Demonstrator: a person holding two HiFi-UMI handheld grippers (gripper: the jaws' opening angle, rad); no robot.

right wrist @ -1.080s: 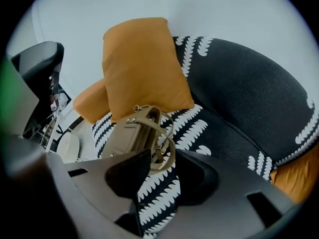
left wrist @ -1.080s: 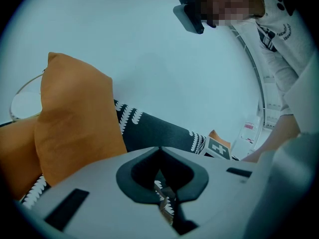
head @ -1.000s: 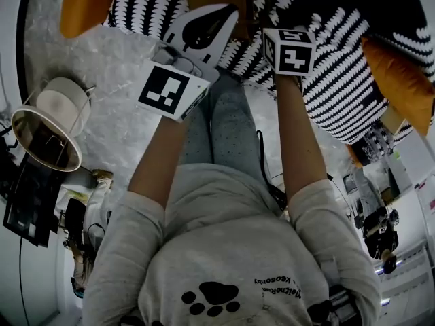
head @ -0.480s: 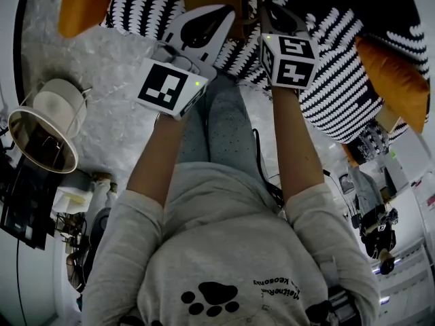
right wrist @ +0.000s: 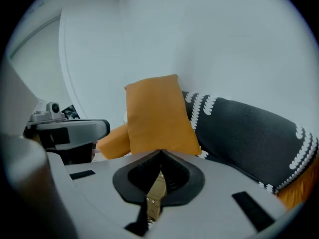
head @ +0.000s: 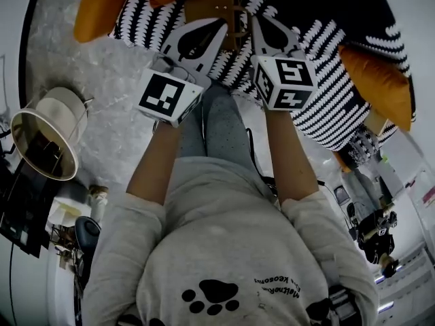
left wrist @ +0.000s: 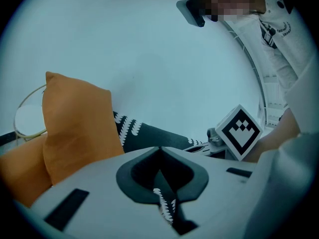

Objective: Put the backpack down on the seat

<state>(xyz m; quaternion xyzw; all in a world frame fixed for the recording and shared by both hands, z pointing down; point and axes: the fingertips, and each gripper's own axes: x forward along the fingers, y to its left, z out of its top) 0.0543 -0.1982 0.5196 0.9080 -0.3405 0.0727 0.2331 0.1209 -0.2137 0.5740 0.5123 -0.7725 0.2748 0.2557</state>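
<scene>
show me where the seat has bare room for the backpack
Widest bare patch: the striped seat between the right gripper and the right orange cushion. A narrower strip lies between the left orange cushion and the left gripper. Crowded in the middle, round the backpack.

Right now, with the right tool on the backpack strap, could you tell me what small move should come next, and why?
I would probably lower the right tool gently toward the patterned seat. Its jaws have just closed on the tan strap, and the brown backpack sits just ahead over the seat.
</scene>
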